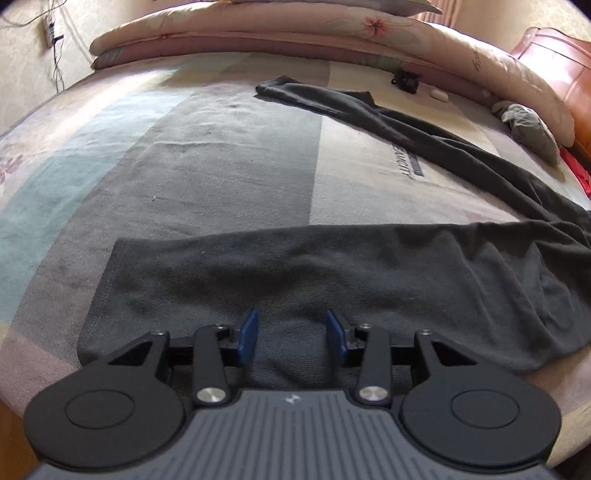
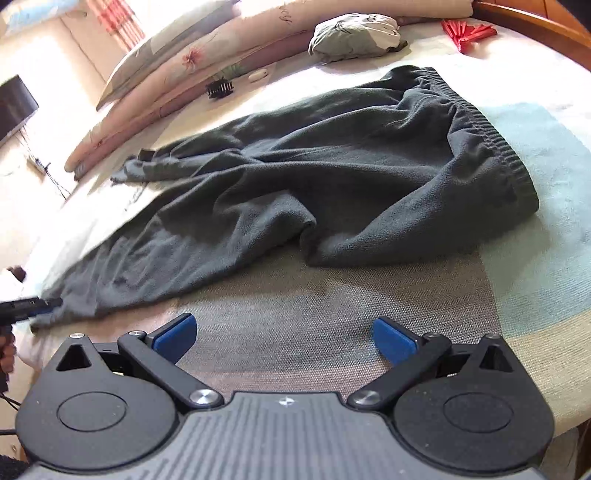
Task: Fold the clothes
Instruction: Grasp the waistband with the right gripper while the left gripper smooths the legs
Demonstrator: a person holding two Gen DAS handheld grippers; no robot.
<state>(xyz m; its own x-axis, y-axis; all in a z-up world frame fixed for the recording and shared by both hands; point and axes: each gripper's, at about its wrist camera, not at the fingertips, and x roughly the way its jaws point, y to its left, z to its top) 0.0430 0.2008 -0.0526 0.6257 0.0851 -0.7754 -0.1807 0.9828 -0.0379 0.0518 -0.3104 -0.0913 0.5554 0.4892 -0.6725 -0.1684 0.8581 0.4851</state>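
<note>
Dark grey trousers [image 2: 332, 173] lie spread on the bed [image 1: 221, 147], both legs running out from the waistband.

Only the right wrist view shows the ribbed waistband [image 2: 491, 136], bunched at the far right of the trousers, with a crumpled grey cloth [image 2: 354, 35] and a red thing [image 2: 467, 33] beyond it. At its left edge this view also catches the left gripper [image 2: 40, 306] at the hem of the near leg.

Only the left wrist view shows that near leg [image 1: 332, 280] lying flat under the left gripper [image 1: 291, 332], the far leg [image 1: 369, 110] stretching away toward the quilts [image 1: 258, 40]. The pads stand apart with cloth below them, not pinched.

The right gripper [image 2: 284, 336] hangs over bare sheet just short of the trousers, pads wide apart, holding nothing
</note>
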